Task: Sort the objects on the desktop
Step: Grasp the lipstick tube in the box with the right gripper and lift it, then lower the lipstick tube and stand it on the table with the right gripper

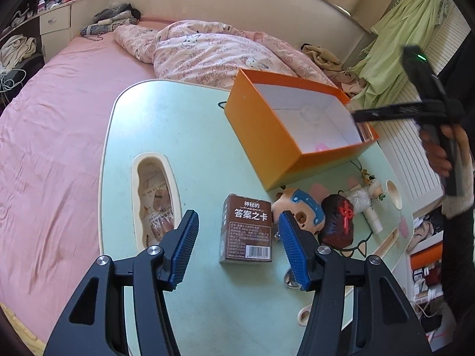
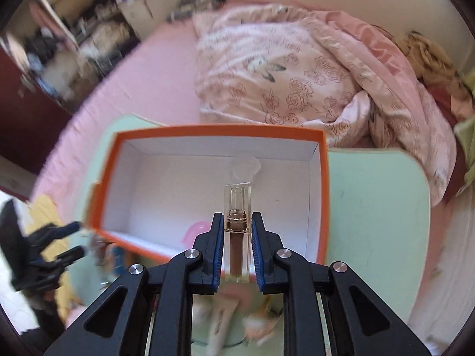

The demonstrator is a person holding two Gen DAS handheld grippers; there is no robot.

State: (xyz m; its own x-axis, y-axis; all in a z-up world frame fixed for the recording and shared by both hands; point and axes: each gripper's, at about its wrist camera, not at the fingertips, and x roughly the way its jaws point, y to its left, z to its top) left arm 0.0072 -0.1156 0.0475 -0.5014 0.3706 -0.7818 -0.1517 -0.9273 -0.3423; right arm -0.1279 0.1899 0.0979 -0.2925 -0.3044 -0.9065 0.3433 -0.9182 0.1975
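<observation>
My right gripper is shut on a clear lip gloss tube with brown liquid, held over the open orange box. A clear item and a pink item lie in the box. My left gripper is open above a brown card box on the mint green table. The orange box stands beyond it. The right gripper reaches over the box's right end.
A plush toy, a dark red pouch and a small doll keychain lie right of the card box. The table has a slot at left. The pink bed and quilt surround the table.
</observation>
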